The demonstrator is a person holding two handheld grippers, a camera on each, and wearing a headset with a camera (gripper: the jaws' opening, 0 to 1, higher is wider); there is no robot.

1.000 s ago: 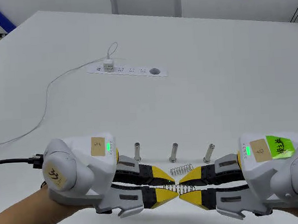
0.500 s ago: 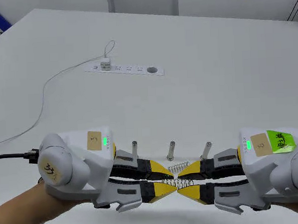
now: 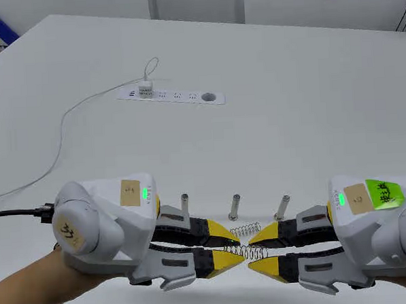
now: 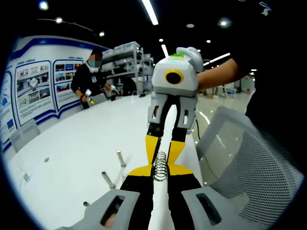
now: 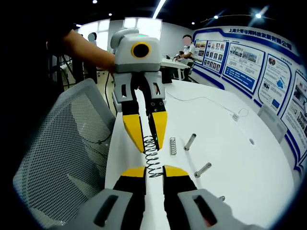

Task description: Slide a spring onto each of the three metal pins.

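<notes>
Three metal pins stand upright in a row on the white table: left pin (image 3: 185, 204), middle pin (image 3: 235, 206), right pin (image 3: 283, 207). They also show as pins (image 4: 107, 179) and pins (image 5: 203, 169). A loose spring (image 3: 246, 229) (image 5: 173, 145) lies just in front of the middle pin. My left gripper (image 3: 239, 249) (image 4: 159, 170) and right gripper (image 3: 251, 251) (image 5: 154, 172) point tip to tip in front of the pins. A second spring (image 3: 244, 248) (image 4: 159, 166) (image 5: 151, 155) spans the small gap between them, with each gripper shut on one end.
A white power strip (image 3: 173, 96) with a plugged charger (image 3: 147, 91) and a trailing cable (image 3: 62, 132) lies farther back. A grey mesh chair (image 5: 72, 143) (image 4: 244, 163) stands at the table's near edge. People (image 4: 88, 81) stand in the background.
The two grippers' tips, almost touching before, now stand slightly apart: the right gripper has drawn back to the right. The held spring bridges the gap. Pins and loose spring have not moved.
</notes>
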